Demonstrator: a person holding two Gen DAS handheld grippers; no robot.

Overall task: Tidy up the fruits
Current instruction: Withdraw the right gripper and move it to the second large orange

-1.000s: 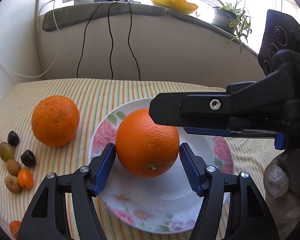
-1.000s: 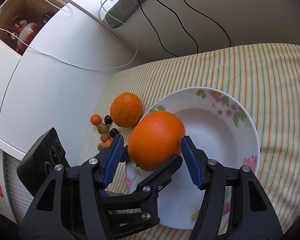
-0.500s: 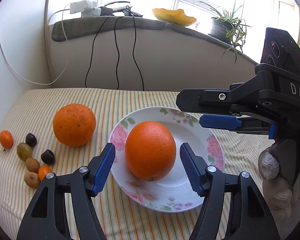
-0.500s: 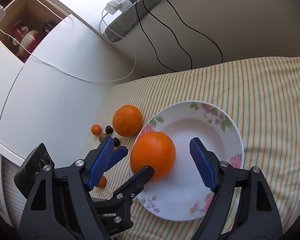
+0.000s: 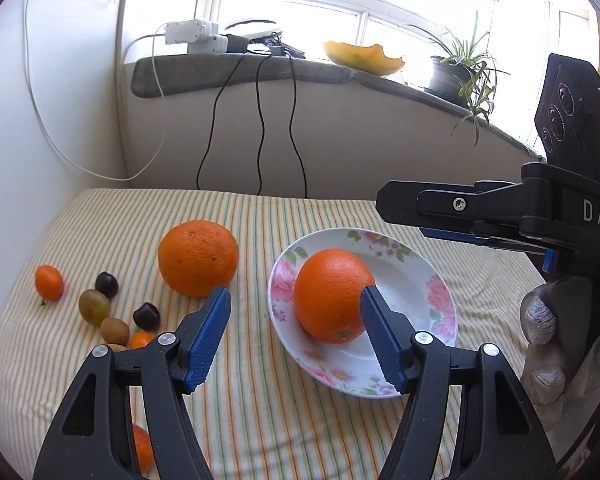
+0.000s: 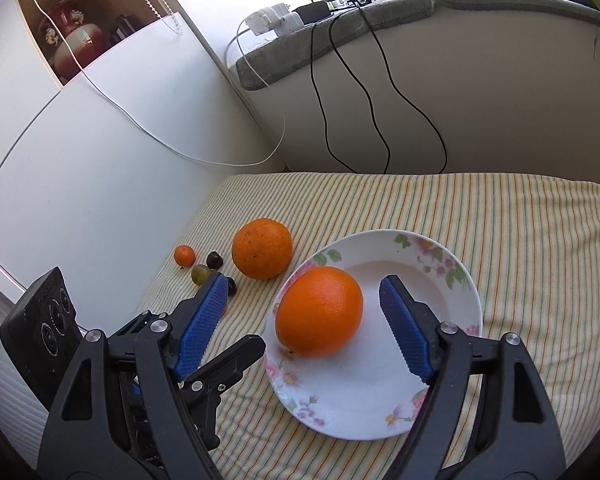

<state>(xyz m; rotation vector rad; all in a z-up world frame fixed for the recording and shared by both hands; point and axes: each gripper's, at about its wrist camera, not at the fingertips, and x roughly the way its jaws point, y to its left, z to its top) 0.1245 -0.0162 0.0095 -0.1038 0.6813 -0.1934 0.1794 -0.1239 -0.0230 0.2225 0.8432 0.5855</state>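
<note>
Orange on the floral plate, both grippers gaping

Small fruits partly hidden behind the left gripper (image 5: 295, 332); its fingers spread wide, gripping nothing; orange (image 5: 332, 295) sits on the plate (image 5: 440, 280) by its right pad; right gripper (image 6: 302, 324) wide too, empty, orange between its pads, untouched; second orange (image 6: 261, 248) lies on the striped cloth (image 6: 540, 248).

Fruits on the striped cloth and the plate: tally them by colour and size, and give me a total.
Large oranges: 2, one of them on the plate
Small orange fruits: 3, one partly hidden
Dark fruits: 2
Green or brown fruits: 3, one partly hidden
Total: 10
</note>
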